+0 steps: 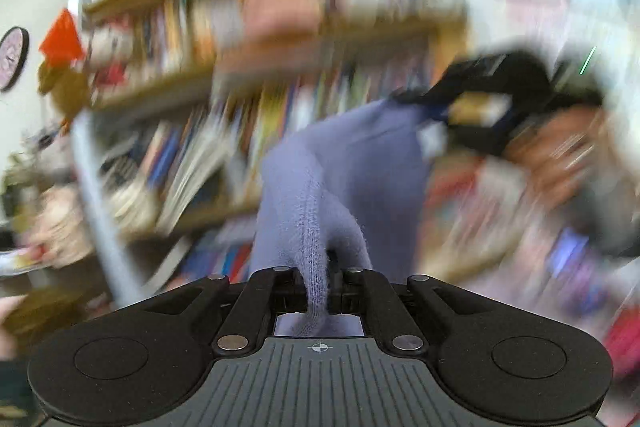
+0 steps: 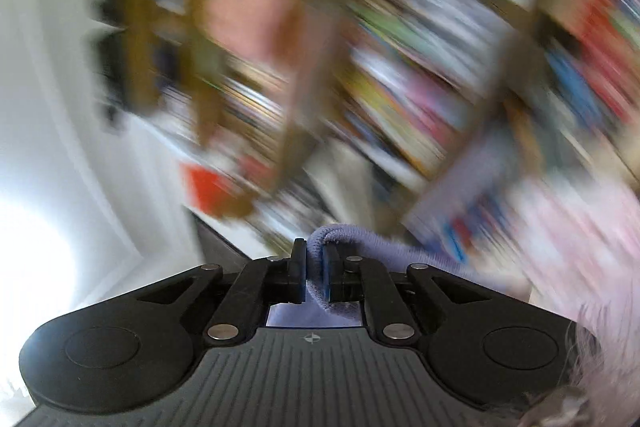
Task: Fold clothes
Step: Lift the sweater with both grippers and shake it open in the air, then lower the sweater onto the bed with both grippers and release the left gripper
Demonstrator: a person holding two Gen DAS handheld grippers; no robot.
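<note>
Left wrist view first: left gripper (image 1: 318,281) clamped on a bunched edge of the lavender knit garment (image 1: 340,167), jaws pinched tight with the ribbed fabric squeezed between them and spilling back through the gap. Cloth stretched up and away toward the right gripper (image 1: 484,99), seen across the frame as a dark blurry shape with a hand (image 1: 560,151) behind it. Probably held at two points like this to pull the piece out flat in the air before a fold. Bookshelf (image 1: 248,75) behind, all smeared with motion blur, red tag-like thing (image 1: 62,37) and a round wall clock (image 1: 12,59) off to the left. Right wrist view next: jaws closed hard on a rolled hem of the same lavender knit (image 2: 340,239), fabric looped over the fingertips and trailing off to the right. Something pale pink and fluffy (image 2: 580,247) at the right edge, too blurred to identify. No table or folding surface visible anywhere, so garment looks fully airborne, still early in the fold by the look of it. Main risk probably a slipping hem on that thick knit.
</note>
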